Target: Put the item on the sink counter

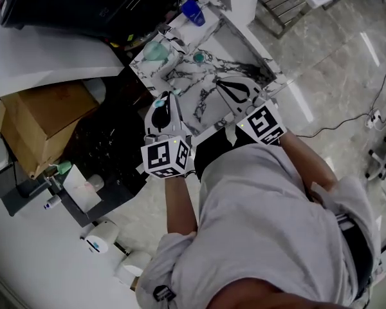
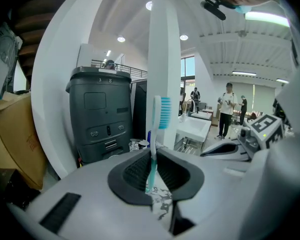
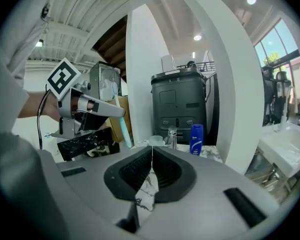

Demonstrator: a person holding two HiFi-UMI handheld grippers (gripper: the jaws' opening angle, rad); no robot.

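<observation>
Teal-and-white toothbrush [image 2: 154,140], black-veined white marble counter [image 1: 188,85], blue bottle [image 1: 193,11], brown box [image 1: 42,124]

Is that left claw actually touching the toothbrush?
Touching. In the left gripper view, the left gripper has its fingers clamped on the toothbrush handle, with no gap.

Large open indoor hall used as a test lab or demo space, not a home. Mock bathroom corner: marble-print sink table [image 1: 199,102] with a blue bottle [image 1: 193,11], and a second white basin [image 2: 195,129] further off. High white beamed ceiling with strip lights [image 2: 244,74], a mezzanine railing [image 2: 125,69], people [image 2: 226,109] standing far back. Cardboard box [image 1: 42,124], dark grey machine [image 2: 102,116], cable [image 1: 347,121] across glossy floor tiles [image 1: 321,56].
</observation>
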